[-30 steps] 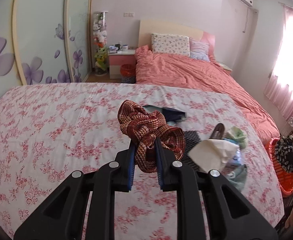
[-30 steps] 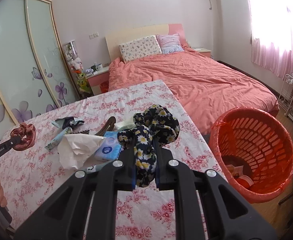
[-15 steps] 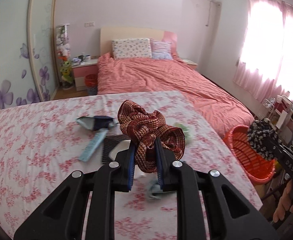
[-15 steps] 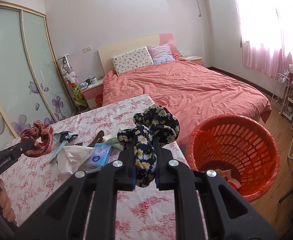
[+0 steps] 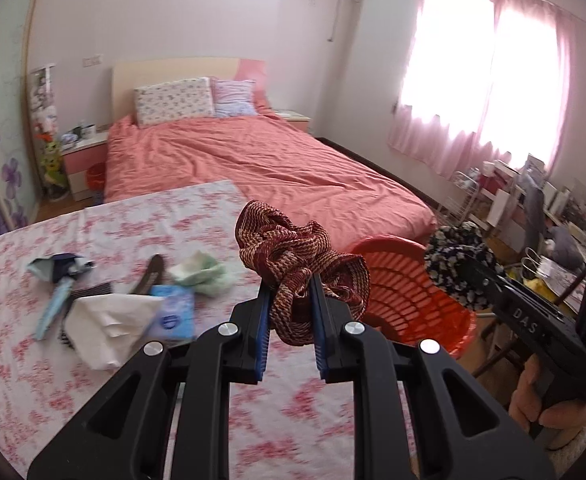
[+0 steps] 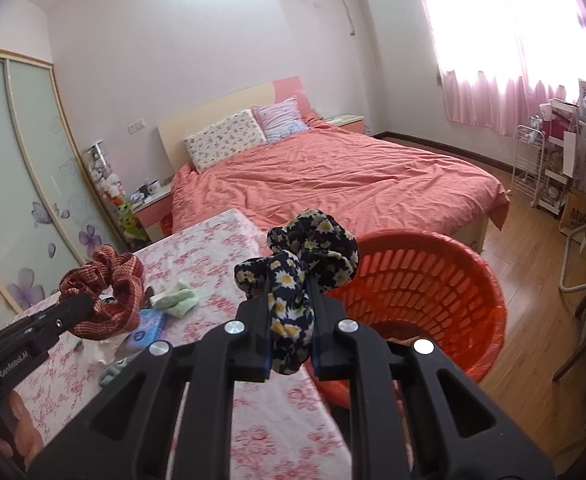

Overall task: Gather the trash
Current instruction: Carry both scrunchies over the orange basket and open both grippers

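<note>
Jaws of the left gripper (image 5: 291, 296) clench a red-and-cream woven scrunchie (image 5: 299, 260), the right gripper (image 6: 289, 292) pinches a dark daisy-print scrunchie (image 6: 309, 248), orange slatted plastic basket (image 6: 425, 280) at two o'clock.

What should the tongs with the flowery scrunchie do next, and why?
Probably carry it a bit further over the red basket, then let go. The right tongs are shut on the flowery scrunchie, which hangs at the basket's near rim, not yet above the opening.
</note>
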{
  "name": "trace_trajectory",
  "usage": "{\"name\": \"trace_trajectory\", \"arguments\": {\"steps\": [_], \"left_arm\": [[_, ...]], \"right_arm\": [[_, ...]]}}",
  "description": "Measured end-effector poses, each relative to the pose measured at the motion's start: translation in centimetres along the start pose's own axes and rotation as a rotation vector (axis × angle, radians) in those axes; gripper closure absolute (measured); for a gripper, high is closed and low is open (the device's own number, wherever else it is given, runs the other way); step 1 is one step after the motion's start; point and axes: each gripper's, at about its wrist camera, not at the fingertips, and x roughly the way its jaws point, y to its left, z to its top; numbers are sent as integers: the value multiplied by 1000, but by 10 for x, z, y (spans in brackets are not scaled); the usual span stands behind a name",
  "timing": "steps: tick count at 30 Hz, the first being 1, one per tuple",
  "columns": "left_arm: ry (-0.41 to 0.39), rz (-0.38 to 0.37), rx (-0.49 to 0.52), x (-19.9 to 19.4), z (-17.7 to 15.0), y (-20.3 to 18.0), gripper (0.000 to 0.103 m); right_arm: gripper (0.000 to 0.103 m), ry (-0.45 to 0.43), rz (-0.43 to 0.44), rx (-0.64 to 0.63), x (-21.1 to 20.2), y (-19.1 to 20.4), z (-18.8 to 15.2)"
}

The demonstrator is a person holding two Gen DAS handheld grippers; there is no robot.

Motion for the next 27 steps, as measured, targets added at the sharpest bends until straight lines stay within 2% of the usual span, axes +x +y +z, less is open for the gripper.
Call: {"name": "trace_trajectory", "arguments": {"steps": [8,16,19,20,21,24,27], "left_arm": [[38,-104,44,47,2,-49,84],[86,-169,71,84,6,-89,84],[107,-160,81,100,8,-100,74],[116,-152,80,104,8,-101,63],[126,-144,76,109,8,-101,56],[144,-116,71,114,4,-97,51],[144,-78,67,110,-1,-90,44]], "right_arm": [[88,-31,-51,55,7,-52,14],[87,-19,-65,115,32,-94,25],[76,-19,-79,126,45,-102,28],[69,-16,-82,130,49,-106,29],[66,-11,-86,134,53,-108,29],[61,9,-103,137,64,-112,27],[49,11,-131,114,67,-110,21]]}}
